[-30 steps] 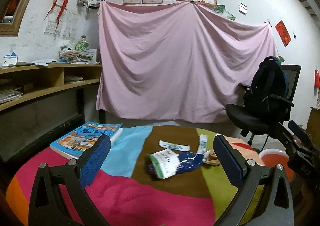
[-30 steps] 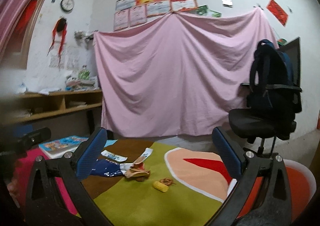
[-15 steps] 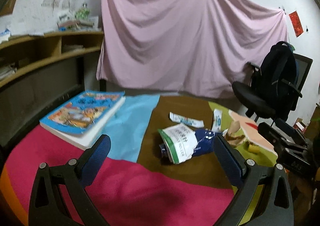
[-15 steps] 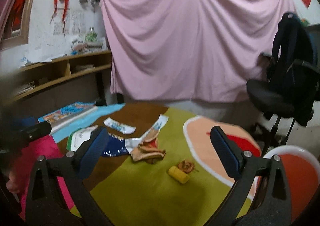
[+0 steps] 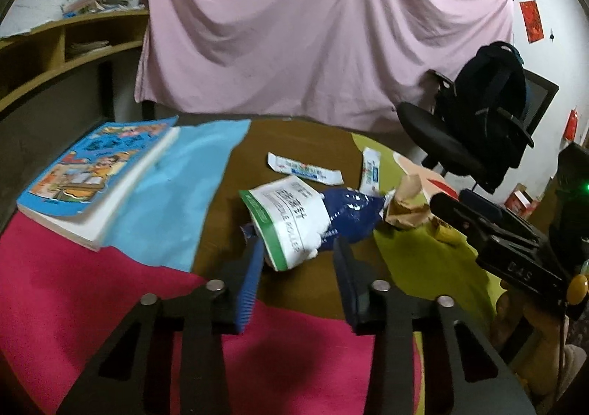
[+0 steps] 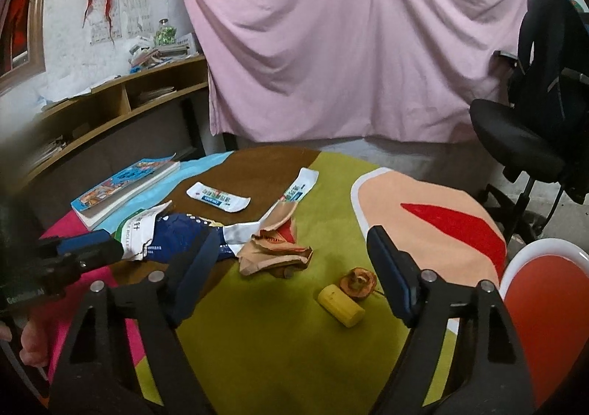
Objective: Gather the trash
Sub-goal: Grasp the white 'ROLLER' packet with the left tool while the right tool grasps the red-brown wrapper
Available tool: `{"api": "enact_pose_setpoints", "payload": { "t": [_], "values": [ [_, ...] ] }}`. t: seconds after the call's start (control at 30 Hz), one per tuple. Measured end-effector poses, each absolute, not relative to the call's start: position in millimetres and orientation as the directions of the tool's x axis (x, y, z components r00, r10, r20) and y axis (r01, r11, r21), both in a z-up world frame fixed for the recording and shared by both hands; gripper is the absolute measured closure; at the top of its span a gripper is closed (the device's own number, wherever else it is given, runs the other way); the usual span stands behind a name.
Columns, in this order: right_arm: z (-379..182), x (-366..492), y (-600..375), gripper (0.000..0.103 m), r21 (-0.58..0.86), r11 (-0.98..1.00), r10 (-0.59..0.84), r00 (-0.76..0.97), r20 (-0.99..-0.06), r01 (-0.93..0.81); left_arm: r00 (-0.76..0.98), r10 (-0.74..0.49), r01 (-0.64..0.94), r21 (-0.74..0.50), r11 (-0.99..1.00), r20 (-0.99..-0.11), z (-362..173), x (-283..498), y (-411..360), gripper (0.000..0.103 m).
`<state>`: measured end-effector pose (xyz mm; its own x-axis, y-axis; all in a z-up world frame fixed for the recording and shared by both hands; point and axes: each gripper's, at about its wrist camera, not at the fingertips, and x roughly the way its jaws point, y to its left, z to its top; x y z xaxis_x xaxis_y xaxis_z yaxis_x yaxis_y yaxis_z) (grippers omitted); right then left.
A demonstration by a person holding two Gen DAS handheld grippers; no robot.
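Wooden shelves point(image 6: 121, 98) line the left wall, a pink sheet point(image 6: 349, 47) hangs behind the patchwork-covered worktop point(image 6: 257, 323), where the left tool point(image 5: 296, 264), partly open, straddles the white-and-blue wrapper point(image 5: 294, 220), the right tool point(image 6: 291, 275) gapes empty above the yellow scrap point(image 6: 340, 304), and an office chair point(image 6: 522, 142) stands right.

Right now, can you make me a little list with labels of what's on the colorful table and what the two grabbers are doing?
surface: round table under a patchwork cloth
biggest trash: white-and-blue bag, crumpled
other trash: two small white wrappers, torn brown paper, yellow cylinder, small brown piece
not trash: book at the table's left edge
left gripper: fingers partly closed around the bag's near end; contact unclear
right gripper: fingers wide open, holding nothing, facing the brown paper
off the table: red-and-white bin, right
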<state>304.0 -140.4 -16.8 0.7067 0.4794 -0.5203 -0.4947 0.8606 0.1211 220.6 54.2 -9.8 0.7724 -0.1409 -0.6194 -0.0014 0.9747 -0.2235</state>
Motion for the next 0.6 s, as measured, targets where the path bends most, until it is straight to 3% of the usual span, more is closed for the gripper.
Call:
{"api": "enact_pose_setpoints", "payload": {
  "t": [0.4,0.6],
  "values": [
    [-31.5,322.3,-129.1,0.019,0.156,0.832,0.502,0.604,-0.619,-0.532,0.738,-0.208,-0.003,-0.311,0.95,-0.642,-14.0,228.9,61.4,0.091],
    [-35.6,324.2,-124.1,0.038,0.159,0.829,0.497,0.577,-0.648,-0.536,0.732,-0.233,0.023,-0.319,0.948,-0.64,-12.7,229.7,56.6,0.099]
  ]
}}
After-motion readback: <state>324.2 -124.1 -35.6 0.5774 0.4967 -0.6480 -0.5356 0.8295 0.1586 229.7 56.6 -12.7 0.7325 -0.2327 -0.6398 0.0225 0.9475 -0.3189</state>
